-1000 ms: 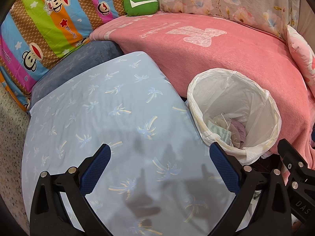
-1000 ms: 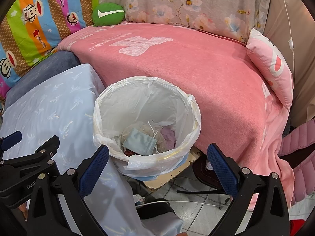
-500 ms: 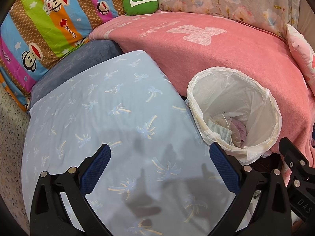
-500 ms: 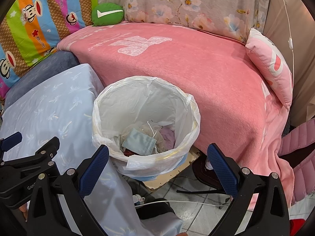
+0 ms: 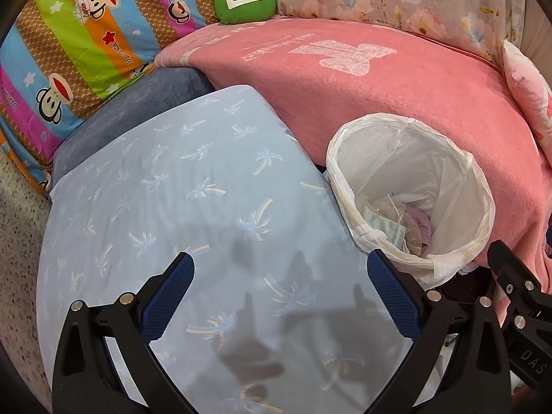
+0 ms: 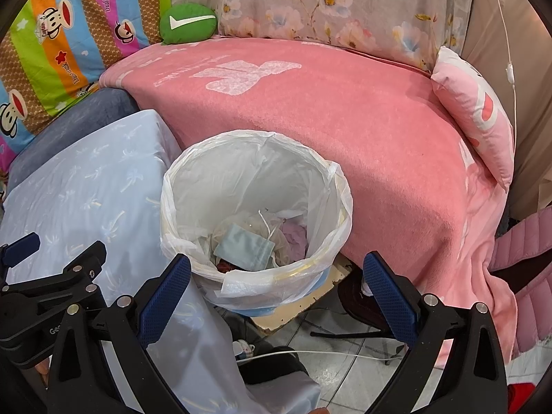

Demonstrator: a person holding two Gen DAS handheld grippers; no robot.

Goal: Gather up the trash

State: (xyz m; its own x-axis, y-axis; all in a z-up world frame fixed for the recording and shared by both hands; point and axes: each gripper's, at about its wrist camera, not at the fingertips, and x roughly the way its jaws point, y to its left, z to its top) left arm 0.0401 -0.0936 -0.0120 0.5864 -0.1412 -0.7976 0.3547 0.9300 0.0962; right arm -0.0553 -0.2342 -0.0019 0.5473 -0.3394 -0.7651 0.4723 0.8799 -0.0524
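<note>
A round bin lined with a white plastic bag (image 6: pixel 255 158) (image 5: pixel 414 158) stands on the floor between the pale blue cloth and the pink blanket. Inside lie a light blue face mask (image 6: pixel 245 246) (image 5: pixel 383 226), crumpled tissue and a purple scrap (image 6: pixel 295 241). My right gripper (image 6: pixel 276 265) hangs open over the bin's near rim, nothing between its blue pads (image 6: pixel 165 296). My left gripper (image 5: pixel 279 265) stands open above the blue cloth, left of the bin, holding nothing. The left gripper's body (image 6: pixel 51 283) shows at the lower left of the right wrist view.
A pale blue cloth with palm prints (image 5: pixel 179 207) covers a low surface. A pink blanket (image 6: pixel 345 110) covers the sofa behind. A green cushion (image 5: pixel 246 3), striped monkey bedding (image 5: pixel 69 41) and a pink pillow (image 6: pixel 472 110) sit around. White cables (image 6: pixel 310 353) cross the tiled floor.
Almost nothing has changed. Both grippers hover open in the same spots, with only a very slight drift of the views.
</note>
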